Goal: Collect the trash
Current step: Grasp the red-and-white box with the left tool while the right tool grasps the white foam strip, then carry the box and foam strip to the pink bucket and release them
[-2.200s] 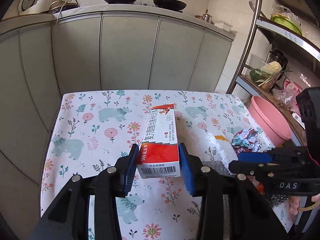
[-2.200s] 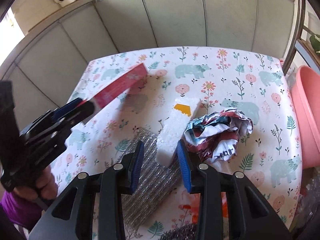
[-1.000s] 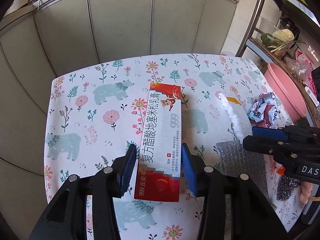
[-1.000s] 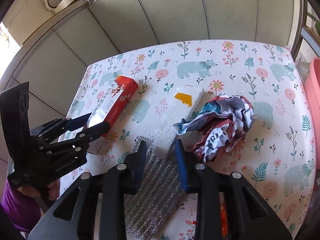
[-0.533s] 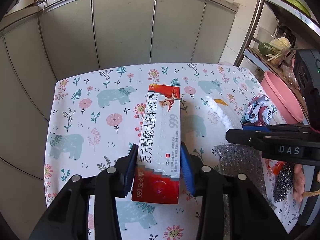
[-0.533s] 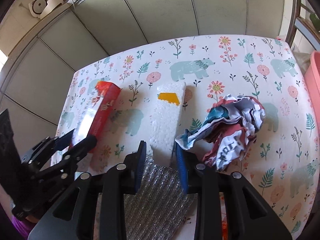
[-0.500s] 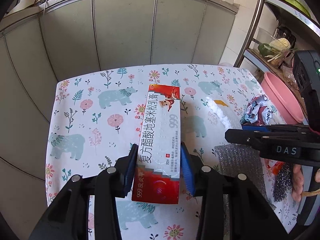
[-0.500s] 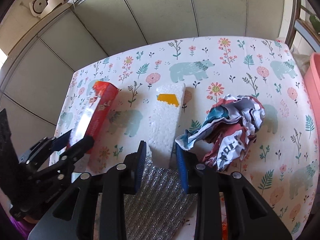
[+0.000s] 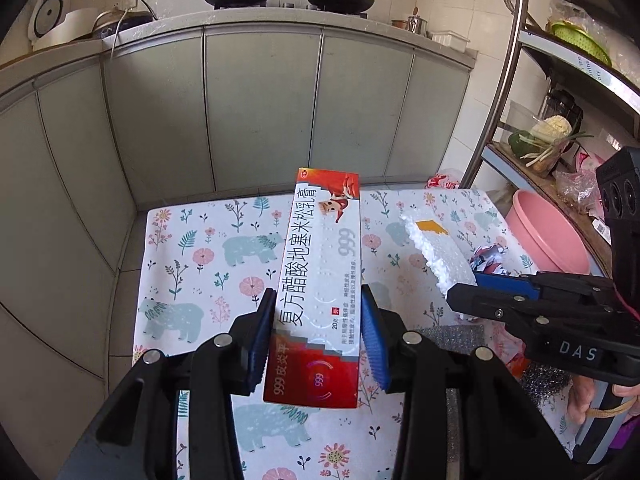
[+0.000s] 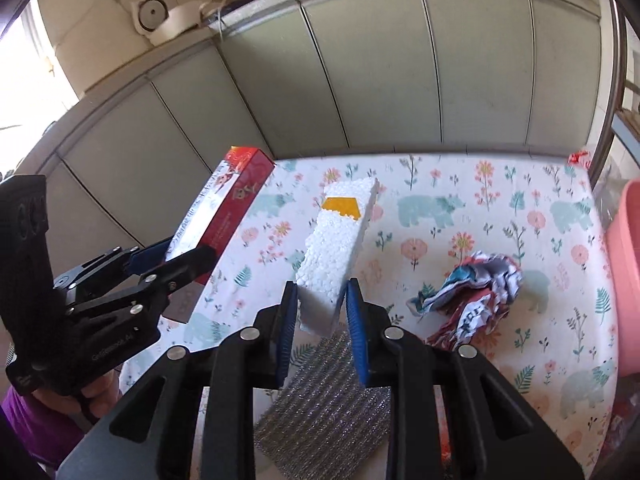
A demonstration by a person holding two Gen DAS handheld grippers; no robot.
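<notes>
My left gripper (image 9: 318, 334) is shut on a long red and white medicine box (image 9: 322, 276) and holds it tilted up above the floral table (image 9: 192, 264). My right gripper (image 10: 320, 316) is shut on a white foam block (image 10: 338, 248) with a yellow patch and holds it lifted off the table. The box also shows in the right wrist view (image 10: 224, 216), and the foam in the left wrist view (image 9: 434, 248). A crumpled wad of printed paper (image 10: 476, 296) lies on the table to the right of the foam.
A silver bubble-wrap sheet (image 10: 328, 412) lies under my right gripper. A pink basin (image 9: 546, 236) stands off the table's right edge by a metal rack (image 9: 508, 68). Grey cabinets (image 9: 260, 112) run behind the table.
Both grippers have risen and tilted up. The box and the foam block have lifted off the table with them.
</notes>
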